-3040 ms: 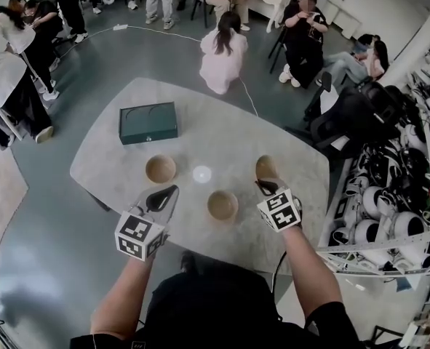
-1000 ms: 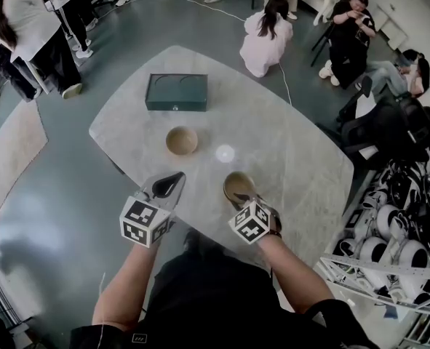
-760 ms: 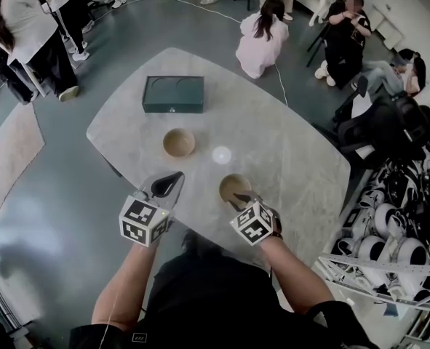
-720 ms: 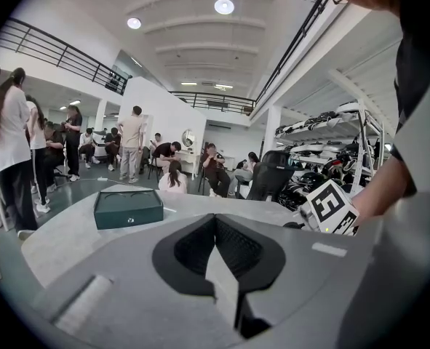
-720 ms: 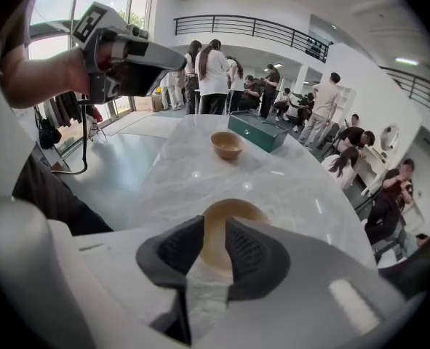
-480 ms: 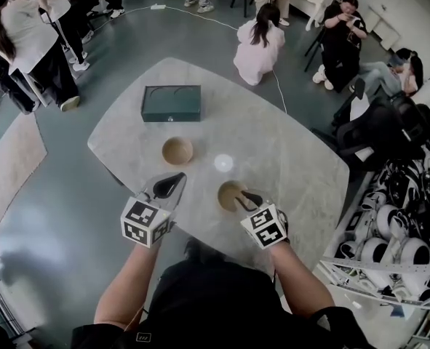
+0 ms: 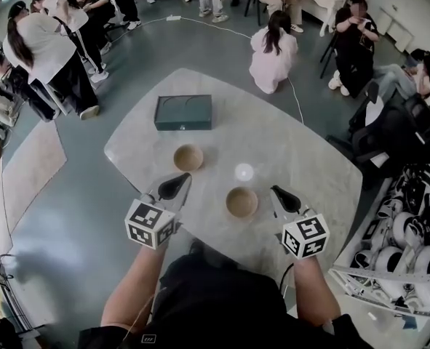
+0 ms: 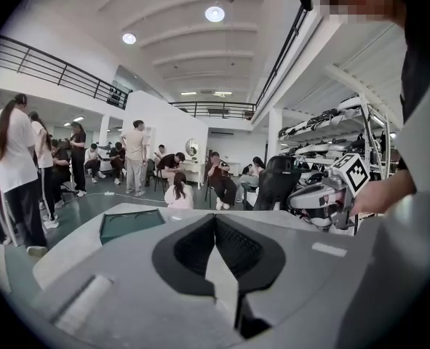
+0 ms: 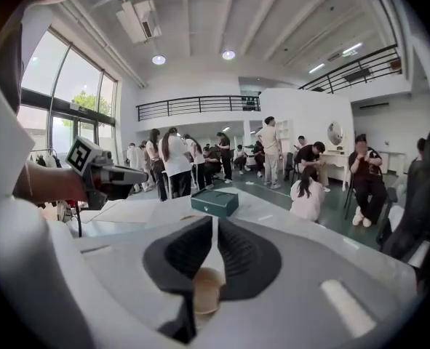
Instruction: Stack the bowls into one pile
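Observation:
Two tan bowl spots show on the pale table [image 7: 309, 158]. A single bowl [image 7: 188, 157] stands toward the far left. The nearer bowl [image 7: 241, 202] stands free between my grippers; its thick rim looks like one bowl nested in another. My right gripper [image 7: 276, 190] hangs just right of it, clear of the rim; its jaws have just been closing and hold nothing. The right gripper view looks level across the room, with that near bowl [image 9: 206, 289] glimpsed below the right gripper [image 9: 214, 220]. My left gripper [image 7: 183, 178] hovers left of the near bowl, shut and empty.
A dark green box [image 7: 183, 112] lies at the table's far side, also the green box [image 9: 215, 202]. A bright round spot [image 7: 244, 171] marks the table by the near bowl. People stand and sit around the room. Racks of gear [image 7: 411, 231] line the right.
My right gripper has let go of the bowl it set on the near one, then risen and swung right with its jaws drawn together. The left gripper lifted slightly.

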`<state>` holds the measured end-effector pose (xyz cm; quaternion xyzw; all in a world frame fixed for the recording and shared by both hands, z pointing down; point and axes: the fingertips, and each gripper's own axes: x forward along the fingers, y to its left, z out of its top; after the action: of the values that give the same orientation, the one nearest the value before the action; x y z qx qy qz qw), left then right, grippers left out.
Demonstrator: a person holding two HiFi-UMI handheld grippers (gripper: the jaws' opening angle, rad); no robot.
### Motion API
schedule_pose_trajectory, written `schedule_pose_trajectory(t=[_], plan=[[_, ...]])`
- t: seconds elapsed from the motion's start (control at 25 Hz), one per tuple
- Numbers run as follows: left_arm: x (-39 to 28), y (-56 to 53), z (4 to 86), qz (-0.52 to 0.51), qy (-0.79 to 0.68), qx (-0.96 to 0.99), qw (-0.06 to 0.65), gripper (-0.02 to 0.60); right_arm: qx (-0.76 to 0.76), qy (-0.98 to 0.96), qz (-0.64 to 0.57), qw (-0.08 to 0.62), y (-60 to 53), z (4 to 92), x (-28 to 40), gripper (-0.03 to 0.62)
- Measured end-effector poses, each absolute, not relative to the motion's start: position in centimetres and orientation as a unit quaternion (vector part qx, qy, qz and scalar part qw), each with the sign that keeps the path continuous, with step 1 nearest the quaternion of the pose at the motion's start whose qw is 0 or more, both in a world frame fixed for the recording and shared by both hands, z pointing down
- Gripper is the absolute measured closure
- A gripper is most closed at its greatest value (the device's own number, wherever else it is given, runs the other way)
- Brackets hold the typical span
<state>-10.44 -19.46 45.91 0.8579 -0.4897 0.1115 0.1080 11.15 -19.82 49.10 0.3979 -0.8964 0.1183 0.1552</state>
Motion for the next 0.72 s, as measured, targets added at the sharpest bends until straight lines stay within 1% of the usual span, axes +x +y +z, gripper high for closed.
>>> schedule_pose_trajectory(t=[0.08, 0.36, 0.4, 0.44, 0.48, 0.72], plan=[[-11.2, -19.8, 45.9, 0.114, -0.483, 0.862, 0.104, 0.571, 0.400, -0.899, 0.112, 0.139, -19.7, 47.9, 10.5, 0.591], [-16.0, -21.1, 47.1, 0.134, -0.444, 0.882, 0.085, 0.566, 0.442, -0.885, 0.097, 0.108, -19.7, 45.2, 6.4, 0.591], [-16.8, -21.3, 47.6, 0.137, -0.434, 0.886, 0.087, 0.550, 0.453, -0.880, 0.099, 0.105, -19.9, 45.0, 5.6, 0.589], [-17.8, -21.5, 48.1, 0.140, -0.424, 0.890, 0.091, 0.506, 0.463, -0.875, 0.100, 0.103, -20.0, 44.9, 4.8, 0.591], [-18.8, -21.8, 48.5, 0.144, -0.415, 0.893, 0.094, 0.482, 0.472, -0.870, 0.100, 0.103, -20.1, 44.8, 3.8, 0.589], [-23.4, -22.8, 51.7, 0.197, -0.350, 0.912, 0.077, 0.439, 0.514, -0.845, 0.109, 0.100, -19.8, 44.5, -1.1, 0.589]])
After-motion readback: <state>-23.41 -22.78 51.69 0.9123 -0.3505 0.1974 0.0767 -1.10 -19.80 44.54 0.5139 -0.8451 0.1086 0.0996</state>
